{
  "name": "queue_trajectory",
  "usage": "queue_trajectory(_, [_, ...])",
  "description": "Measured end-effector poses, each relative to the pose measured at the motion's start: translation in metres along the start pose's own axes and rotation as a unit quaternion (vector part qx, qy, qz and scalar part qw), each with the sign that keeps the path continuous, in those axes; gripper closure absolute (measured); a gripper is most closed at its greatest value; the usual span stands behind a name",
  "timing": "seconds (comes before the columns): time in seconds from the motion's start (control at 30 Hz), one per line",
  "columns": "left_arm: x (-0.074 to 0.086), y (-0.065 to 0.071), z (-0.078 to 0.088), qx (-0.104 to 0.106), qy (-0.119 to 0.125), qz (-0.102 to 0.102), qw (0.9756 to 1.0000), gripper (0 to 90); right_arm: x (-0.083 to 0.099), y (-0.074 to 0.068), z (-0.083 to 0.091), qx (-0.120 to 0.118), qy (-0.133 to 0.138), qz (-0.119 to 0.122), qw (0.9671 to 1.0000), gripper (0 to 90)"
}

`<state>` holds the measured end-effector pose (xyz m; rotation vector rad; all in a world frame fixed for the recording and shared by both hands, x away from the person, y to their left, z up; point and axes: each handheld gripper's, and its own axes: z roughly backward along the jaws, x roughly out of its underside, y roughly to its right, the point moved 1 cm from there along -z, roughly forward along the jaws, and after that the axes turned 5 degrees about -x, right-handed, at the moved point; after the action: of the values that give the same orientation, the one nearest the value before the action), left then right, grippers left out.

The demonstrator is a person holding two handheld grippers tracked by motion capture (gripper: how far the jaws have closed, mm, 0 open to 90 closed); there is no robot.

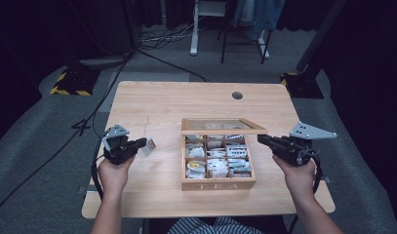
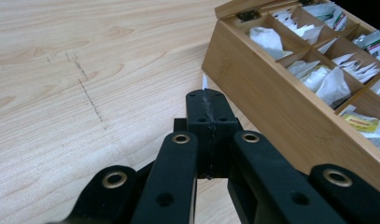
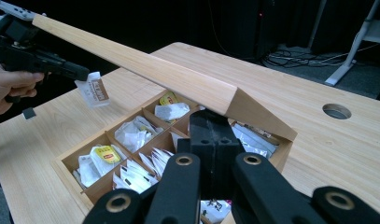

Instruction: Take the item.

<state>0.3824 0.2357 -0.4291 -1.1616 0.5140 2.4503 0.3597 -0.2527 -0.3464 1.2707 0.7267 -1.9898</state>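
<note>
A light wooden tea box with nine square compartments (image 1: 218,184) sits a little right of the middle of the pale wooden table (image 1: 152,100), the word TEA on its near wall. Its flat wooden lid (image 1: 223,126) stands raised at the far side, hinged there and tilted over the far row. Every compartment holds paper tea bag sachets: mostly white ones, a yellow-labelled one (image 1: 196,169) in the near left cell, and ones with green and red print at the right side.

The left gripper (image 1: 140,144) hangs over the table just left of the box, its jaws clamped together on a small white tea bag sachet with a brown label (image 1: 148,146). The right gripper view shows this sachet (image 3: 94,89) dangling clear of the tabletop, outside the box and apart from its left wall. In the left gripper view a thin white edge (image 2: 204,82) pokes out past the closed jaw tips.

The right gripper (image 1: 261,140) is at the right end of the lid, jaws drawn together; they appear to pinch the lid's right edge, though the contact itself is hard to make out.

Left of the box lies a broad bare stretch of tabletop. A round cable hole (image 1: 237,95) sits near the far edge, well apart from the box. The box stands close to the near table edge
</note>
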Motion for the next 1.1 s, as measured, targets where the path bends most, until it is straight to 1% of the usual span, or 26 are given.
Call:
queue_trajectory(0.1, [0.002, -0.003, -0.004, -0.001, -0.005, 0.004, 1.0, 90.0, 0.0, 0.0, 0.0, 0.0, -0.001, 0.0, 1.0, 90.0])
queue_trajectory(0.13, [0.004, -0.004, -0.007, 0.001, -0.011, 0.008, 0.9999, 90.0, 0.0, 0.0, 0.0, -0.001, 0.0, 0.001, 1.0, 90.0])
queue_trajectory(0.2, [0.004, -0.004, -0.008, 0.0, -0.014, 0.006, 0.9999, 90.0, 0.0, 0.0, 0.0, -0.001, 0.0, 0.0, 1.0, 90.0])
queue_trajectory(0.23, [0.006, -0.005, -0.01, 0.001, -0.02, 0.008, 0.9998, 90.0, 0.0, 0.0, -0.001, -0.001, -0.001, 0.001, 1.0, 90.0])
queue_trajectory(0.53, [0.011, -0.01, -0.016, -0.001, -0.03, 0.022, 0.9993, 90.0, 0.0, -0.001, -0.002, -0.004, -0.001, 0.001, 1.0, 90.0])
queue_trajectory(0.83, [0.014, -0.013, -0.022, -0.007, -0.04, 0.027, 0.9988, 90.0, 0.0, 0.0, -0.003, -0.006, 0.0, 0.0, 1.0, 90.0])
queue_trajectory(1.03, [0.015, -0.014, -0.025, -0.005, -0.044, 0.033, 0.9985, 90.0, 0.0, 0.0, -0.002, -0.006, -0.001, -0.001, 1.0, 90.0])
queue_trajectory(1.1, [0.016, -0.015, -0.027, -0.001, -0.047, 0.032, 0.9984, 89.3, 0.0, 0.0, -0.002, -0.006, -0.001, -0.001, 1.0, 90.0])
